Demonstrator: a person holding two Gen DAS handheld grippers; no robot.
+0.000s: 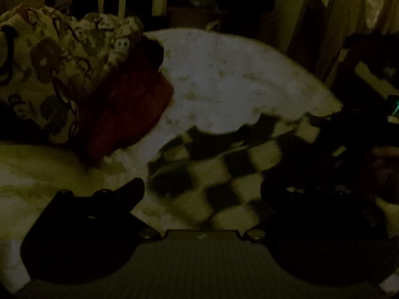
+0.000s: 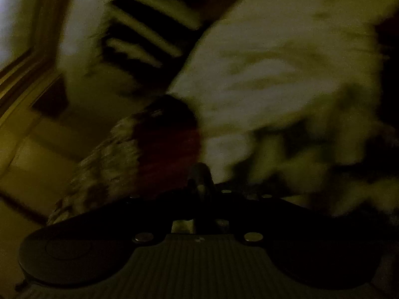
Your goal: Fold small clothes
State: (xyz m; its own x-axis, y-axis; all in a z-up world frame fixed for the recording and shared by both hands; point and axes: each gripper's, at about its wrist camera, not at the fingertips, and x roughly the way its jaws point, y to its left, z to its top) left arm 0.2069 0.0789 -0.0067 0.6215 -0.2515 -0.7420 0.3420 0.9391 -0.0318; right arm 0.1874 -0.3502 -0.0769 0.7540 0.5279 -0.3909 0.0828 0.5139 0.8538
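The scene is dim and the right wrist view is smeared by blur. In the left wrist view a pale garment [image 1: 224, 79] lies spread over a black-and-white checkered cloth [image 1: 219, 174], near the middle of the scene. To its left sits a dark red cloth [image 1: 124, 114], partly under a cream fabric printed with cartoon figures [image 1: 57, 57]. A pale sheet [image 1: 37, 174] covers the near left.

The left gripper [image 1: 207, 194] hangs over the checkered cloth with its jaws wide apart and nothing between them; only the left finger [image 1: 129, 191] shows clearly, the right one is lost in shadow.

In the right wrist view the right gripper [image 2: 199, 174] has its jaws drawn nearly together at the centre. Whether any cloth is pinched there cannot be told. Just beyond it lie the red cloth [image 2: 169, 144], the printed fabric [image 2: 107, 169] to the left, and the pale garment [image 2: 286, 62] to the right. A striped cloth [image 2: 144, 30] shows at the far left.
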